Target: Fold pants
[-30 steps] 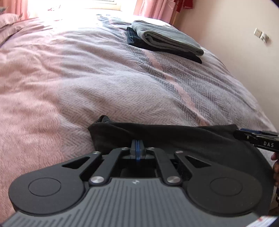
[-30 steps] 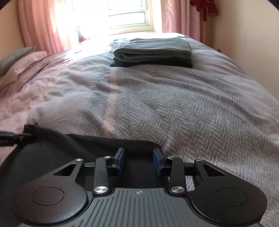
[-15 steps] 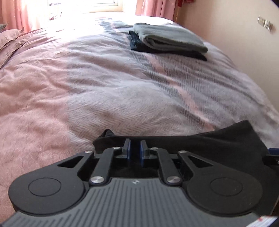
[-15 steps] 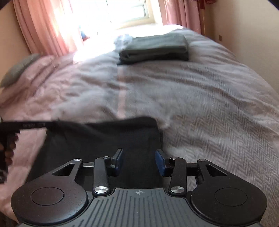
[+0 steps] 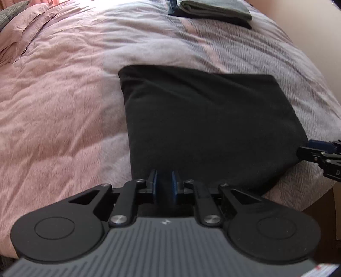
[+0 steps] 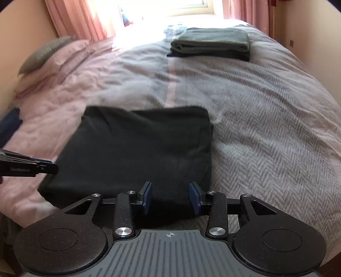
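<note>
The black pants (image 5: 202,123) lie folded into a flat rectangle on the bedspread (image 5: 64,95), near the bed's front edge. My left gripper (image 5: 164,185) hovers over their near left edge, open, with a narrow gap between its blue pads and nothing pinched. In the right wrist view the pants (image 6: 138,149) fill the middle, and my right gripper (image 6: 170,198) stands open wider at their near right edge, holding nothing. Each gripper shows in the other's view: the right gripper (image 5: 319,153) at the pants' right corner, the left gripper (image 6: 32,166) at their left side.
A stack of folded grey and dark clothes (image 6: 211,44) rests at the far end of the bed, also seen as a stack (image 5: 213,10) in the left view. Pillows (image 6: 53,53) lie far left. A wall (image 6: 309,32) runs along the right; the bed's edge drops off near right.
The left gripper went from shut on the pants' edge to open, letting go. Both grippers pulled back and rose, so the whole folded pants now show flat on the bed.
</note>
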Motion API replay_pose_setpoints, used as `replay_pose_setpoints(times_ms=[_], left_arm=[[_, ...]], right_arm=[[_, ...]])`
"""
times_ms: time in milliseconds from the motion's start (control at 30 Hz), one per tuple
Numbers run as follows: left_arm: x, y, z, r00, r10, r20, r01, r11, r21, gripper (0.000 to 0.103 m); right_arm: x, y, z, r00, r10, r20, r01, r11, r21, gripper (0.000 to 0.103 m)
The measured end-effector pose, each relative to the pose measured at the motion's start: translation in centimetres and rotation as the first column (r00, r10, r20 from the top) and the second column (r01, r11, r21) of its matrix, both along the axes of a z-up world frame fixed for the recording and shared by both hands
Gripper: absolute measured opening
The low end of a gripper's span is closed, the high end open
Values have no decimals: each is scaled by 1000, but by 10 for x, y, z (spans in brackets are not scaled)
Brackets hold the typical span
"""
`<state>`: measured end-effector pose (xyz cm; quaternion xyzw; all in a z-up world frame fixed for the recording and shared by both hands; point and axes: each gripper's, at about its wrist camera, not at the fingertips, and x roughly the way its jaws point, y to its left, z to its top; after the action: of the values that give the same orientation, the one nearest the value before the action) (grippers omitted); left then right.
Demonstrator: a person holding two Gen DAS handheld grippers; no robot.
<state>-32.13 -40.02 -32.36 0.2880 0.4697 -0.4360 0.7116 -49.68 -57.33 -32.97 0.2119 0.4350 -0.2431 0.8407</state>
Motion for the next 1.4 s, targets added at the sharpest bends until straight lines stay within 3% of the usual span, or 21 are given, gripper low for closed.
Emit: replay_pose_setpoints(times_ms=[67, 167, 300, 367, 467, 767, 900, 1000, 1067, 1200, 1300, 1400], left_arm=[[-9, -1, -5, 999, 39, 14, -39, 998, 42, 11], [-13, -4, 9, 996, 83, 24, -85, 994, 74, 12], [-22, -2, 38, 994, 101, 34, -103, 992, 69, 18], [-28, 1, 51, 993, 111, 48, -115, 991, 72, 25], [-34, 6, 65, 991, 121, 53, -125, 989, 76, 27], [-43, 13, 86, 991, 128, 40, -130, 990, 60, 33], [-23, 17, 82, 990, 137, 22, -136, 991, -11, 51], [10, 22, 67, 986, 163, -42, -165, 984, -60, 55], [34, 25, 52, 979, 176, -108, -185, 979, -86, 65], [80, 21, 9, 950, 177, -256, -216, 967, -134, 69], [109, 14, -32, 900, 182, -397, -255, 957, -138, 69], [126, 6, -61, 843, 129, -522, -252, 952, -173, 69]], right_arm=[[5, -4, -7, 1000, 6, -30, -6, 1000, 5, 36], [5, -8, 11, 1000, 0, -25, 0, 999, 33, 37], [-11, -8, 34, 1000, -12, 2, 11, 992, 127, 39], [-19, -6, 43, 1000, -20, 10, 19, 989, 148, 45], [-29, -1, 56, 1000, -22, 7, 20, 986, 164, 55], [-44, -3, 69, 1000, -16, 11, 14, 981, 193, 58], [-43, -16, 63, 999, -25, 22, 20, 978, 207, 59], [-43, -40, 51, 995, -80, 52, 64, 966, 249, 63], [-43, -59, 40, 989, -128, 79, 98, 948, 304, 69], [-37, -102, 1, 961, -224, 160, 129, 879, 459, 70], [-25, -134, -36, 942, -278, 189, 126, 813, 569, 70], [-15, -158, -65, 937, -301, 177, 129, 770, 625, 70]])
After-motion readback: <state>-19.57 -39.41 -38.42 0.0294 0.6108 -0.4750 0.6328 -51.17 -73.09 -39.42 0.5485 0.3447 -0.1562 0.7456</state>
